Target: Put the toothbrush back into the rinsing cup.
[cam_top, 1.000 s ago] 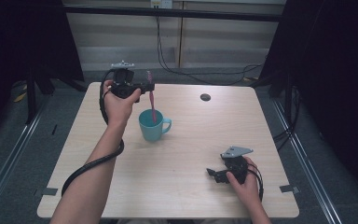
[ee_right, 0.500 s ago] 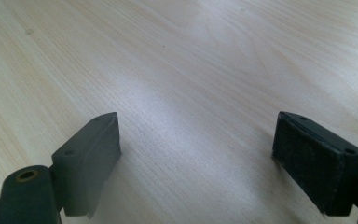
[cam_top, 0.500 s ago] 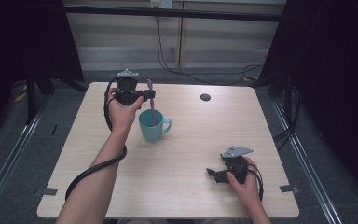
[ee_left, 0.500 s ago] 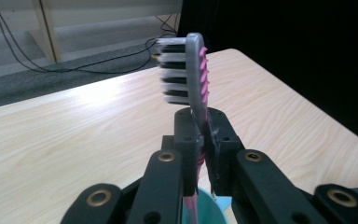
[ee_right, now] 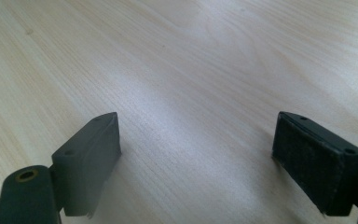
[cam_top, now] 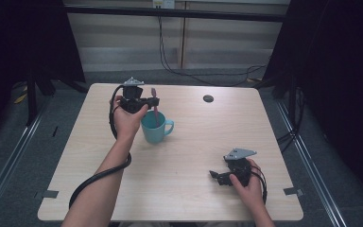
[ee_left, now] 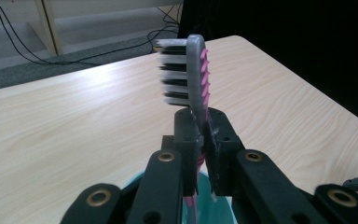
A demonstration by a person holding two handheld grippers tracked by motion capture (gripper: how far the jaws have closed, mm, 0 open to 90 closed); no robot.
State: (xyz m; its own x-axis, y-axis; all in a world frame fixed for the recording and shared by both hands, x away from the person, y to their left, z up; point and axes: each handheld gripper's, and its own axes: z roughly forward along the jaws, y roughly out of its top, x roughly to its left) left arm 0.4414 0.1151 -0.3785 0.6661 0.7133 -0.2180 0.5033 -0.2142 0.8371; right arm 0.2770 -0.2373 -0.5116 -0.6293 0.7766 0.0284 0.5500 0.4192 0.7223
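A pink and grey toothbrush (cam_top: 155,108) stands upright with its lower end inside a teal mug (cam_top: 154,128) left of the table's middle. My left gripper (cam_top: 155,101) is shut on its neck just below the bristled head. In the left gripper view the toothbrush head (ee_left: 186,72) rises above the shut left gripper (ee_left: 201,140), bristles facing left, and the mug rim (ee_left: 223,210) lies below. My right gripper (cam_top: 213,175) rests on the wooden table (cam_top: 203,137) near the front right. Its open jaws frame bare wood in the right gripper view (ee_right: 196,154).
A small dark round disc (cam_top: 208,98) lies on the table near the far edge. Cables run from both grippers, the left one looping along the forearm. Dark curtains stand on either side of the table, with a shelf unit and cords behind it.
My left gripper has shifted slightly right and nearer to the mug, bringing the toothbrush upright over it. The right gripper has not moved.
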